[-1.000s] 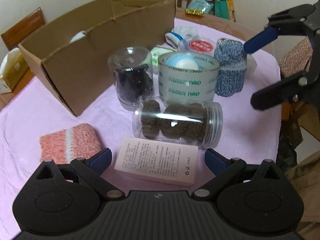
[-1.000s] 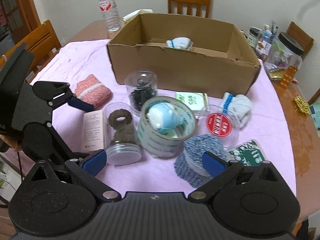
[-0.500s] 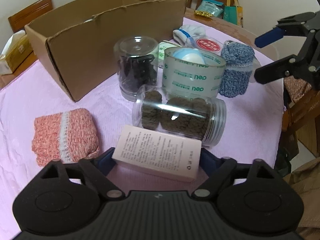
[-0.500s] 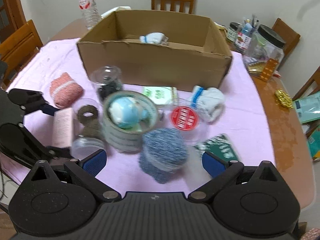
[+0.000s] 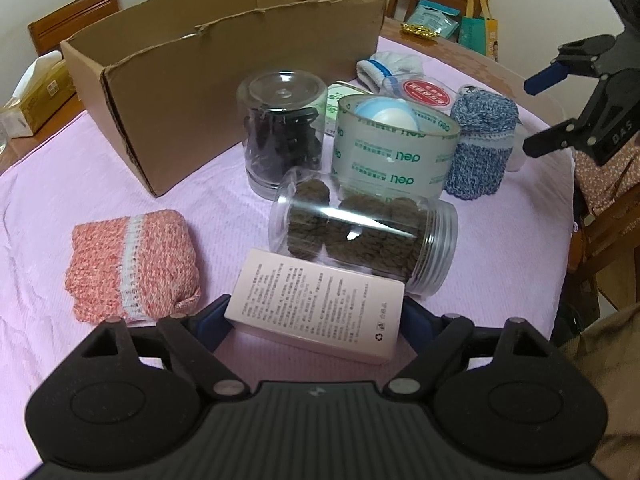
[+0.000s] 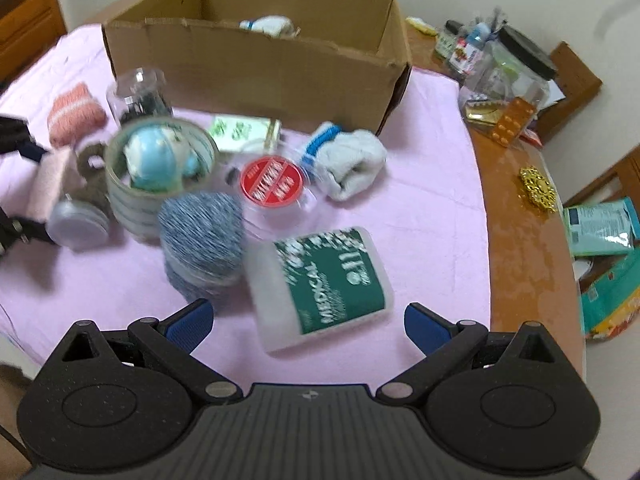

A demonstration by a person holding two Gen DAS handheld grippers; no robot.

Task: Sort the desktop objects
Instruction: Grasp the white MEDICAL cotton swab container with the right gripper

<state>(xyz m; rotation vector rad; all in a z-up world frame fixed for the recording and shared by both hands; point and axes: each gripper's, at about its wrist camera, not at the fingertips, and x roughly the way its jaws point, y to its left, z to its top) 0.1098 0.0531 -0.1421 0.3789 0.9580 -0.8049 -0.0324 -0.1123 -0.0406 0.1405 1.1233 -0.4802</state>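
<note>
- A round wooden table (image 6: 516, 200) carries a pink cloth (image 5: 60, 208), with wooden chairs and a pale wall behind.
- Left wrist view: the left gripper (image 5: 316, 320) sits low over the cloth, its blue-padded fingers (image 5: 210, 318) on either side of a pale pink box (image 5: 316, 300) printed with small text. The pads stand right at the box's short ends; whether they press it I cannot tell.
- Just behind the box lies a clear jar of brown pieces (image 5: 364, 236) on its side. To the box's left rests a folded red-and-white knit cloth (image 5: 130, 260).
- Further back stand an upright clear jar of black items (image 5: 280, 132), a wide roll of tape (image 5: 394, 152) with a blue-and-white ball (image 5: 384, 114) inside it, and a blue knitted roll (image 5: 480, 144).
- An open cardboard box (image 5: 224, 68) lies beyond them.
- The right gripper (image 5: 548, 114) hangs at the right edge, above the table rim, its fingers spread.
- Right wrist view, blurred: the right gripper (image 6: 308, 322) is spread wide and holds nothing, above a green-labelled medical packet (image 6: 324, 284) lying on the cloth.
- Beside the packet are the blue knitted roll (image 6: 202, 232), a red-lidded round tub (image 6: 272, 182) and a rolled white sock (image 6: 348, 160).
- Another white item (image 6: 268, 26) lies inside the cardboard box (image 6: 256, 68).
</note>
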